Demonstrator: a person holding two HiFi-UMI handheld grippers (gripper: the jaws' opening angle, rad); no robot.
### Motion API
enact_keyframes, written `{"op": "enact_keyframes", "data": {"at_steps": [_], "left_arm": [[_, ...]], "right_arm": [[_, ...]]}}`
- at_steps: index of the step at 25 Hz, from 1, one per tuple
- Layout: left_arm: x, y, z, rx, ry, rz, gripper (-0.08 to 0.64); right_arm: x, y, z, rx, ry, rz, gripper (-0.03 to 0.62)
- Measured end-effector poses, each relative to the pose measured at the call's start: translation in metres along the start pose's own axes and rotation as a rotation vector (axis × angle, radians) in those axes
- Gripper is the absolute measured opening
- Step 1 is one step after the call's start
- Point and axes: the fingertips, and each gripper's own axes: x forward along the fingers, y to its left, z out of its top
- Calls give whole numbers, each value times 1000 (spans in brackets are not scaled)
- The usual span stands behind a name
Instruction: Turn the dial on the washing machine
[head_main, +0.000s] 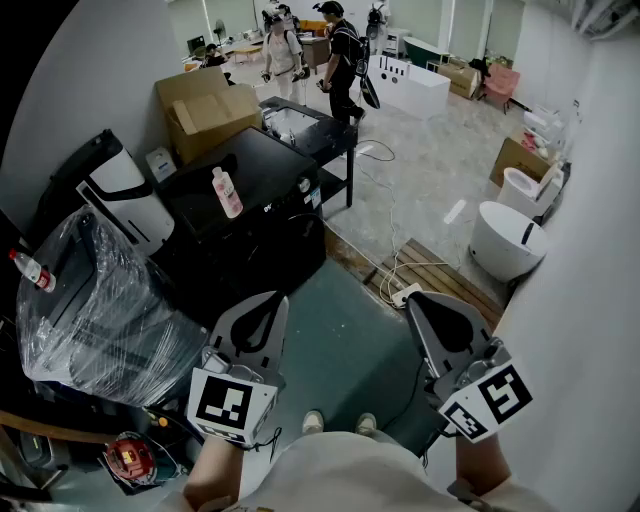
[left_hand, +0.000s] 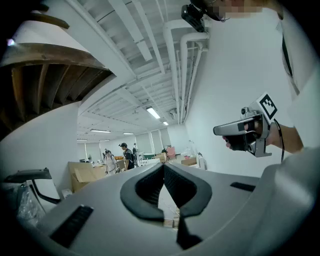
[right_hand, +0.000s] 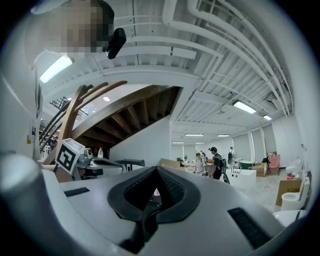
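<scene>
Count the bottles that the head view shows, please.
2. A pink bottle is on top of the black machine; a red-capped bottle is at the far left, beside the plastic-wrapped bundle. More may be hidden behind the clutter.

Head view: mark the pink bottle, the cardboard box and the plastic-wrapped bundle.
pink bottle (head_main: 228, 193), head view, middle of its body.
cardboard box (head_main: 205, 108), head view, its top flap.
plastic-wrapped bundle (head_main: 95, 300), head view, its wrapped front.

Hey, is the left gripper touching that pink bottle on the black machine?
Apart. The head view shows the left gripper held close to the person, while the pink bottle sits well ahead of it on top of the black machine.
</scene>
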Motion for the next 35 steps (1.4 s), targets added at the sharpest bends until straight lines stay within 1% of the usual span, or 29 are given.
{"op": "enact_keyframes", "data": {"at_steps": [4, 10, 18, 22, 24, 29, 32, 35], "left_arm": [[7, -6, -2, 2, -7, -7, 20], [16, -16, -7, -11, 9, -2, 18], [29, -31, -11, -16, 33, 14, 20], [40, -48, -5, 5, 30, 30, 20], [45, -58, -3, 0, 29, 33, 20], [65, -75, -7, 9, 43, -2, 20], [81, -73, -14, 21, 57, -9, 18], [99, -64, -20, 20, 68, -13, 18]], "right_arm": [[-3, -10, -6, 20, 2, -15, 28], [-10, -24, -11, 47, 1, -22, 28], [-19, -43, -18, 56, -9, -2, 28], [-32, -59, -24, 60, -14, 9, 28], [-38, -67, -28, 64, -17, 9, 28], [-41, -86, -34, 99, -30, 12, 28], [-34, -100, -39, 106, -25, 15, 28], [-23, -116, -43, 114, -29, -10, 29]]}}
